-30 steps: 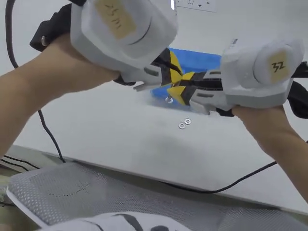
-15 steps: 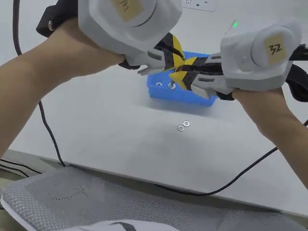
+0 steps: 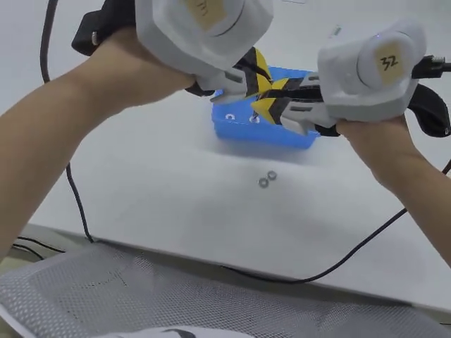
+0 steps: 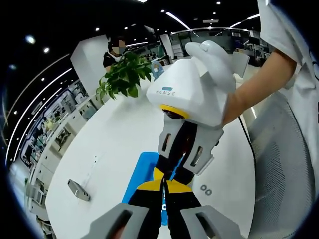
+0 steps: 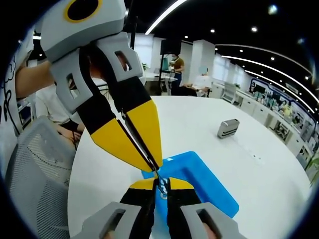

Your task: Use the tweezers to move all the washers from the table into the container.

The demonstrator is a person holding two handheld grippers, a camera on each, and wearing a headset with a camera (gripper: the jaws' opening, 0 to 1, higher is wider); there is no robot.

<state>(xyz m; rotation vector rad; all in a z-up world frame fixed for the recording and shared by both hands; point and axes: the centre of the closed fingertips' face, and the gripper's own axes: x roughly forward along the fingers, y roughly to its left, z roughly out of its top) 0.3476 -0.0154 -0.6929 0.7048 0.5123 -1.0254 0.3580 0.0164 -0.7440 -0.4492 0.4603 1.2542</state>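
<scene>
Head view: both tools are held over the blue container, which is set on the white bench towards its far side. The left hand-held gripper is brought in from the left and the right hand-held gripper from the right, and their yellow tips are met above the container. In the right gripper view the tweezers are seen clamped between the closed jaws of the left one. Their points reach down into the narrow gap between the jaws of the right one, and whether those jaws press on anything cannot be told. One of the washers is seen inside the container at its left end. A second is seen just below the tips; whether it is held or lying cannot be told. Two more are seen on the bench, side by side, just near of the container.
</scene>
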